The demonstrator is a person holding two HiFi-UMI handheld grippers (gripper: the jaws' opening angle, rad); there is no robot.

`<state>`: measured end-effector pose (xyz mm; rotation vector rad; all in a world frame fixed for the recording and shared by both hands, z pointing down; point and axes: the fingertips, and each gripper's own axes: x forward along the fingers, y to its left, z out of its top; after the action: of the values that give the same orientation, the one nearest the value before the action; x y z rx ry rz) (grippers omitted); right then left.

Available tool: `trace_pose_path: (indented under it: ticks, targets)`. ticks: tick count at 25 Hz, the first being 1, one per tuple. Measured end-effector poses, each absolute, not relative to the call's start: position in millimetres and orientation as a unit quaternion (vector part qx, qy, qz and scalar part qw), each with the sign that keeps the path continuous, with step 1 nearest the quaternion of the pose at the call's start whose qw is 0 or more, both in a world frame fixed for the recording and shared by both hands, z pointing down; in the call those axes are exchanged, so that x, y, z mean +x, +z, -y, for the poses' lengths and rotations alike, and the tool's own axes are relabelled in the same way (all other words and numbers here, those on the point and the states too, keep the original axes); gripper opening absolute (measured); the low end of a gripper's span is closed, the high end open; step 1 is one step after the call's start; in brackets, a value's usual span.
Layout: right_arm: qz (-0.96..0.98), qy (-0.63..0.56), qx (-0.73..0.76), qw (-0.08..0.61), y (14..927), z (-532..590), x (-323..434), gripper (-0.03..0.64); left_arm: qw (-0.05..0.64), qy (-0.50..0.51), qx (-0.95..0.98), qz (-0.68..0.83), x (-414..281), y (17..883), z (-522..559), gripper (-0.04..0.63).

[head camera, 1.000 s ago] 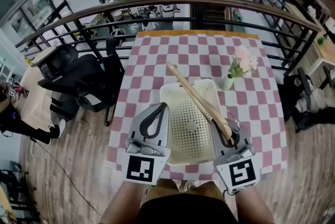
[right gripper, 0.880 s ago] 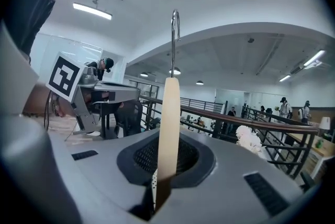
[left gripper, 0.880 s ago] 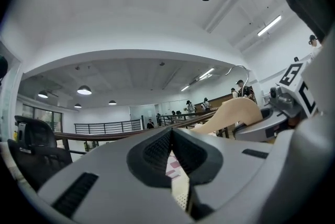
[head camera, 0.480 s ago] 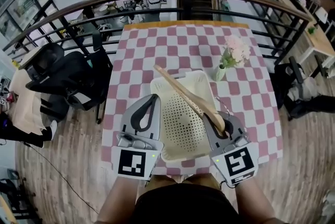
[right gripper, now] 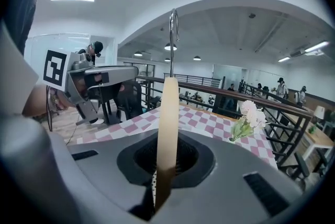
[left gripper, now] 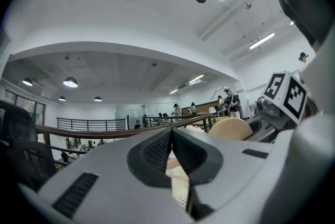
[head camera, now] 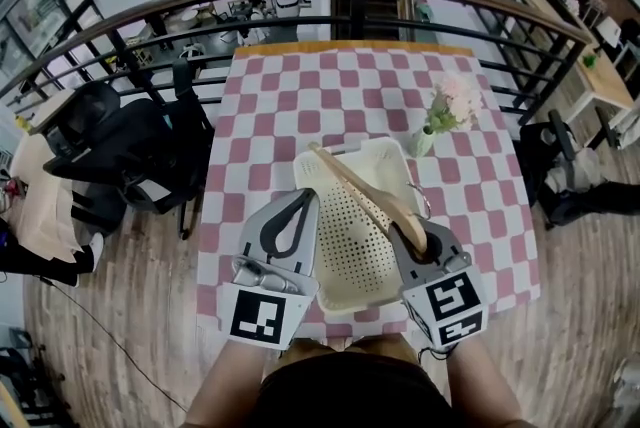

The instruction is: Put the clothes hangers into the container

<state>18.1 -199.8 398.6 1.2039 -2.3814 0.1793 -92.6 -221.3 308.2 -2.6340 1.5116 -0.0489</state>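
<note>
Since wooden hanger (head camera: 362, 191) looks light, stiff, bit slick, firm pinch on flat arm seems right: right tool (head camera: 413, 236) clamped on near end, hanger slanting over white container (head camera: 385, 154) on table (head camera: 270, 106). Left tool (head camera: 303, 199) closed, empty, left of container.

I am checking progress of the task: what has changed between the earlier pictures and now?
The right gripper, shut on the wooden hanger, has sunk, bringing the hanger down toward the white basket. The left gripper, shut and empty, basket and flower vase stayed put.

R gripper (right gripper: 166, 178) clamping wooden hanger (right gripper: 167, 129), checked tablecloth (right gripper: 204, 123) beyond
</note>
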Motion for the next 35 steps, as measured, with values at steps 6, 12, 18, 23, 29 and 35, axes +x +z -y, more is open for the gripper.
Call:
trace_pose_path:
  ticks: [6,12,18,23,29,35]
  targets:
    - [0.860,0.084,0.435,0.251,411,208,8,0.034,0.046,-0.014,-0.870,-0.491,-99,312,222,0.009]
    - [0.858,0.096,0.426,0.270,423,213,2,0.034,0.037,-0.020,-0.873,-0.486,-101,318,222,0.009]
    - [0.856,0.113,0.417,0.284,434,215,-3,0.034,0.033,-0.024,-0.874,-0.484,-102,321,222,0.009]
    - [0.856,0.123,0.411,0.289,443,220,-8,0.034,0.033,-0.029,-0.873,-0.486,-104,323,222,0.009]
    - [0.852,0.136,0.405,0.303,459,223,-11,0.034,0.029,-0.035,-0.870,-0.490,-105,327,219,0.009]
    - [0.852,0.153,0.397,0.303,467,224,-18,0.034,0.034,-0.039,-0.864,-0.500,-110,326,217,0.009]
